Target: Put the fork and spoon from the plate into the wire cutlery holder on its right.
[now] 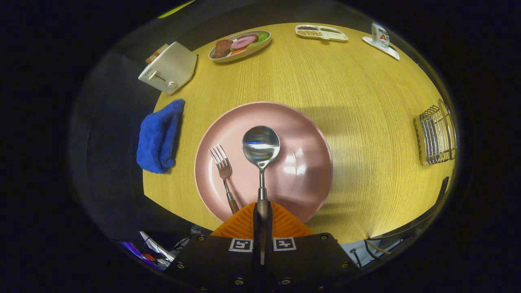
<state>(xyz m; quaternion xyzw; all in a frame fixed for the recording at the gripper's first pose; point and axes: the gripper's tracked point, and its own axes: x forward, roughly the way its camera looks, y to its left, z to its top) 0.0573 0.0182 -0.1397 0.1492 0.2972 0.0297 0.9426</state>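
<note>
My gripper (262, 211) is shut on the spoon (261, 147), both fingers pressing on its handle. The spoon's round bowl points forward over the middle of the pink plate (301, 179) and looks lifted off it. The fork (223, 171) lies on the plate just left of the spoon, tines pointing away, its wooden handle end beside my left finger. The wire cutlery holder (436, 136) stands on the wooden table (358, 89) well to the right of the plate.
A blue cloth (158, 136) lies left of the plate at the table's edge. A white toaster (169, 67) sits beyond it. Far back are a dish of food (240, 44), a divided tray (321, 32) and a carton on a small tray (381, 38).
</note>
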